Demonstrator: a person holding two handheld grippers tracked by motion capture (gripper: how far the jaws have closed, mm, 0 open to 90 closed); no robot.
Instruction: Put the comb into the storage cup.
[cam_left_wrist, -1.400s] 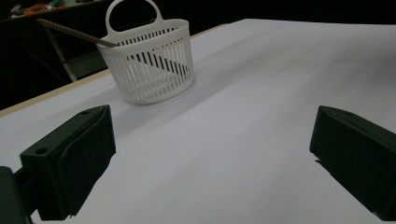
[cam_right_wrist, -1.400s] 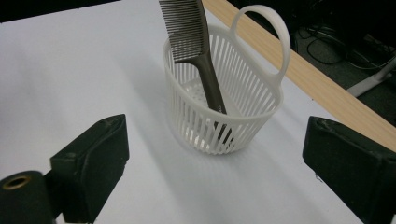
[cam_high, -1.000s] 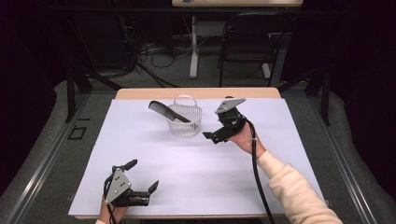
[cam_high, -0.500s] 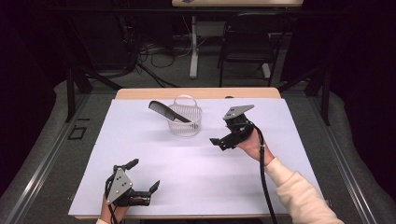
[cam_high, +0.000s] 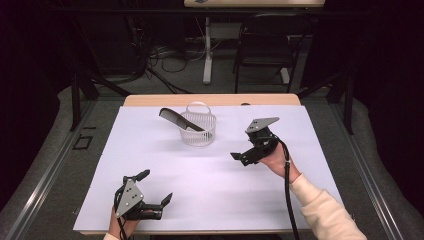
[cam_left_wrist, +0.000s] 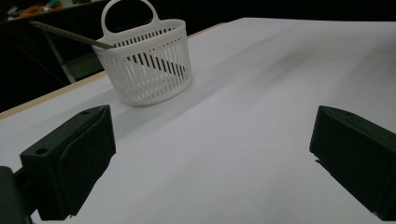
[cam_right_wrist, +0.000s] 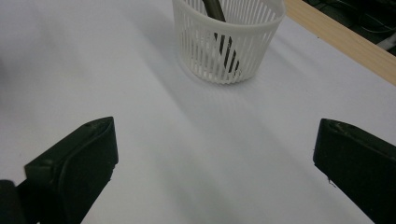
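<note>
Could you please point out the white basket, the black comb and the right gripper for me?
white basket (cam_high: 198, 131): high view, on its slatted front wall.
black comb (cam_high: 172, 116): high view, on the end sticking out over the rim.
right gripper (cam_high: 243, 157): high view, midway between its fingertips.

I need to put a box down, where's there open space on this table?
The widest bare stretch lies between the basket and the left tool, across the white table middle. The near right corner and far left, beyond the comb, are bare too. Tightest between basket and right tool.
</note>
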